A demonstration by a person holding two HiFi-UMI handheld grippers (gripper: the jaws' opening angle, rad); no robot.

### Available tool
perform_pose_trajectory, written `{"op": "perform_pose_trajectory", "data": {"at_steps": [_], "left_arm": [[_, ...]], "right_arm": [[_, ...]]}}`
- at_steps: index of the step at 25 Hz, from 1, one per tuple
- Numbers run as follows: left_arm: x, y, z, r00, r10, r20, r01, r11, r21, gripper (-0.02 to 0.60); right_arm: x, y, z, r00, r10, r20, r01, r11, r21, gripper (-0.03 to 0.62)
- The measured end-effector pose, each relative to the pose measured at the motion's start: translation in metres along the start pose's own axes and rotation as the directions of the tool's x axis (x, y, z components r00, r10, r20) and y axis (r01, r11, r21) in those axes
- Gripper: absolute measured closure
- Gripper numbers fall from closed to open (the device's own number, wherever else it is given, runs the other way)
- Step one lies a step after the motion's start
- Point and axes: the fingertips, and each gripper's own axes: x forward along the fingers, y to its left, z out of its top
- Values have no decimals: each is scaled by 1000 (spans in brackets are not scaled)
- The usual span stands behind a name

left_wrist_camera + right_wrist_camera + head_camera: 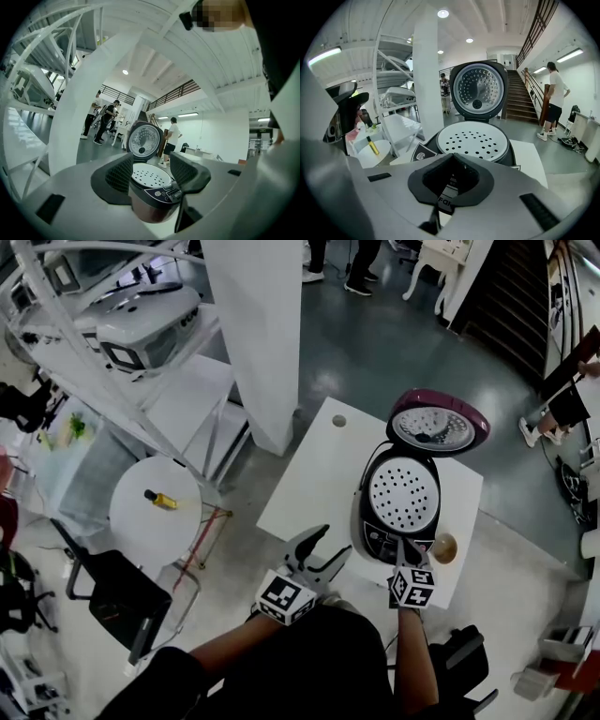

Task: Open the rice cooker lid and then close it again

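Nearest to me, my right gripper (pixel 409 549) has its jaws pressed together with nothing pinched. Its tips sit at the front edge of the rice cooker (pixel 367 521), over the control panel (pixel 382 542); I cannot tell whether they touch it. Through the hollow behind the dark, rubbery pads, the right gripper view shows white letters "FA" on a black strip, with the rest hidden.

My left gripper (pixel 333 542) is spread wide and holds nothing. It hangs over the near edge of the white table (pixel 309 474), to the left of the cooker and clear of it. In its own view the cooker stands beyond the gap between the ribbed black pads.

The cooker is round, with a glossy dark body toward the table's right side. A flat white plate (pixel 404 493) pierced with rows of small holes covers its mouth. The panel carries small buttons and print too fine for me to read, as does a shield-shaped label (pixel 423 152) on its left shoulder. Just right of the cooker sits a small round tan dish (pixel 444 547).

Behind the body the lid (pixel 439 423) stands fully open, maroon-rimmed, its dimpled metal inner face turned toward me.

Farther left, a yellow bottle (pixel 161 500) lies on a round white side table (pixel 131 521). Beyond rises a square white pillar (pixel 262 334).
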Motion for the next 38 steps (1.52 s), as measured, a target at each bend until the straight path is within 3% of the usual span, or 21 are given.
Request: {"op": "perform_pose_trajectory", "data": {"at_steps": [10,19,31,38], "left_arm": [[-8,6,-3,1000,-8,7,8,1000,-22,354],[6,15,14,998,-57,12,57,998,-10,354],[118,7,94,989,-133,63,126,986,112,349],[186,12,143,982,-182,42,171,968,184,345]], "right_arm": [[-1,-2,0,1000,-17,16,16,999,46,594],[-25,8,8,993,-40,112,29,995,100,594],[-38,3,26,987,67,144,-79,994,80,594],[-29,0,46,974,148,173,-161,985,63,594]]}}
